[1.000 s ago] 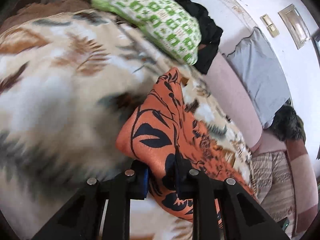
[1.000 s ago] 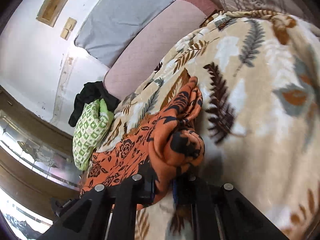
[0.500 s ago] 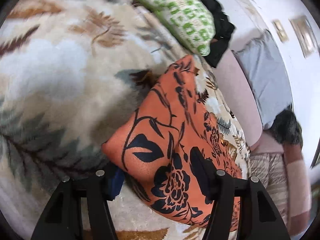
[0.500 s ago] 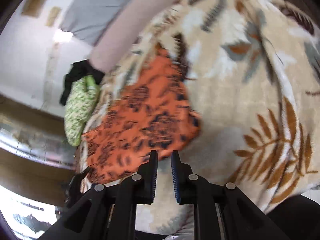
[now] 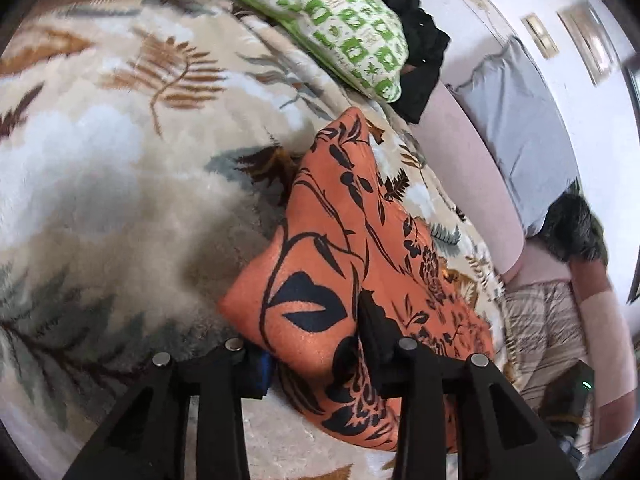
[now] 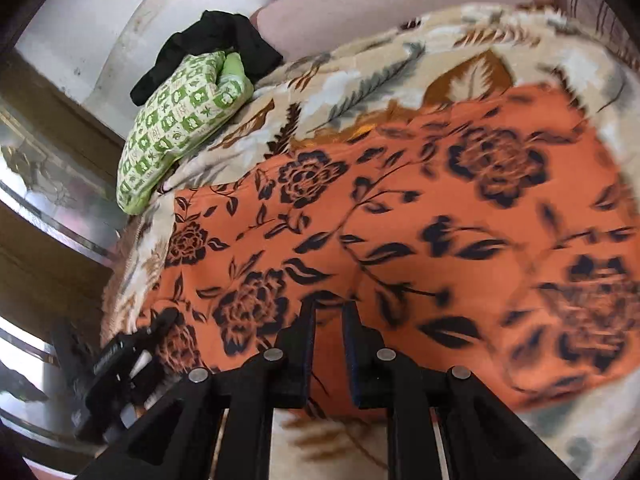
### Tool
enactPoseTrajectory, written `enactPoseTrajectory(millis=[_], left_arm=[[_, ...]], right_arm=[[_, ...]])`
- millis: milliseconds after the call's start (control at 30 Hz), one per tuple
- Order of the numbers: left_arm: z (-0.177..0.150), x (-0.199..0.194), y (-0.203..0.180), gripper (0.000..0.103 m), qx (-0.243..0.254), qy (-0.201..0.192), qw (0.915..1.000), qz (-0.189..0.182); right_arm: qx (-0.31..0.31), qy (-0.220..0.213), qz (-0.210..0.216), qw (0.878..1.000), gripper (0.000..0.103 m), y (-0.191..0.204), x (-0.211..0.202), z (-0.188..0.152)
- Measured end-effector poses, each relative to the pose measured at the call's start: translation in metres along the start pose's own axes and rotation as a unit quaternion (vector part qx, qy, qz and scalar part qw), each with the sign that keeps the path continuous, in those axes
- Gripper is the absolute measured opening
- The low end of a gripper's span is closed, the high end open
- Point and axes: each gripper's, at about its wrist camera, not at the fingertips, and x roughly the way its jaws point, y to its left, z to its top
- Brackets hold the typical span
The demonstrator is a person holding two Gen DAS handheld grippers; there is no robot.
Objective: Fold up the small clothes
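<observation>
An orange cloth with black flowers (image 6: 400, 216) lies spread on the leaf-patterned blanket (image 6: 360, 76). In the left wrist view a folded corner of the cloth (image 5: 320, 280) lies between my left gripper's (image 5: 316, 344) fingers, which stand apart around it, one under the edge and one on top. My right gripper (image 6: 328, 320) hovers over the near edge of the cloth with its fingers nearly closed and nothing between them. The left gripper also shows in the right wrist view (image 6: 120, 360), at the cloth's left corner.
A green-and-white patterned pillow (image 5: 340, 28) and a black garment (image 5: 420, 52) lie at the far end of the bed. A pink headboard (image 5: 472, 184) with a grey pillow (image 5: 520, 120) runs along the white wall.
My right gripper let go of the bunched cloth and now hangs over the cloth, which lies spread flat. My left gripper opened wide around the folded corner, then narrowed somewhat.
</observation>
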Motion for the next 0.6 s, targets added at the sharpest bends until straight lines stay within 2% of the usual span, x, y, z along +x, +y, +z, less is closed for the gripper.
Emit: enactPoseTrajectory(millis=[67, 100, 133, 233, 333, 400, 500, 600], left_arm=[[-0.001, -0.002, -0.007, 0.03, 0.016, -0.01, 0.9998, 0.001], [-0.001, -0.003, -0.009, 0.029, 0.021, -0.014, 0.9997, 0.002], [-0.002, -0.005, -0.013, 0.027, 0.031, -0.02, 0.9993, 0.004], [-0.006, -0.014, -0.032, 0.025, 0.081, -0.043, 0.9955, 0.021], [-0.011, -0.025, -0.052, 0.023, 0.119, -0.061, 0.991, 0.006], [-0.012, -0.031, -0.067, 0.022, 0.141, -0.071, 0.9874, 0.004], [-0.021, -0.036, -0.101, 0.021, 0.19, -0.087, 0.9779, 0.012], [-0.039, -0.031, -0.145, 0.02, 0.248, -0.086, 0.9646, 0.024]], right_arm=[[-0.002, 0.04, -0.037, 0.999, 0.014, -0.002, 0.032, -0.003], [-0.013, 0.039, -0.041, 0.998, 0.014, -0.004, 0.038, -0.007], [-0.025, 0.032, -0.039, 0.998, 0.014, -0.002, 0.036, -0.008], [-0.029, 0.056, -0.016, 0.998, 0.015, -0.005, 0.019, -0.006], [-0.018, 0.025, 0.007, 1.0, 0.015, -0.029, -0.014, -0.004], [-0.027, -0.01, -0.003, 1.0, 0.015, -0.051, -0.041, -0.003], [-0.024, -0.061, -0.021, 0.998, 0.015, -0.088, -0.076, -0.001], [0.015, -0.105, -0.012, 0.994, 0.015, -0.132, -0.11, 0.005]])
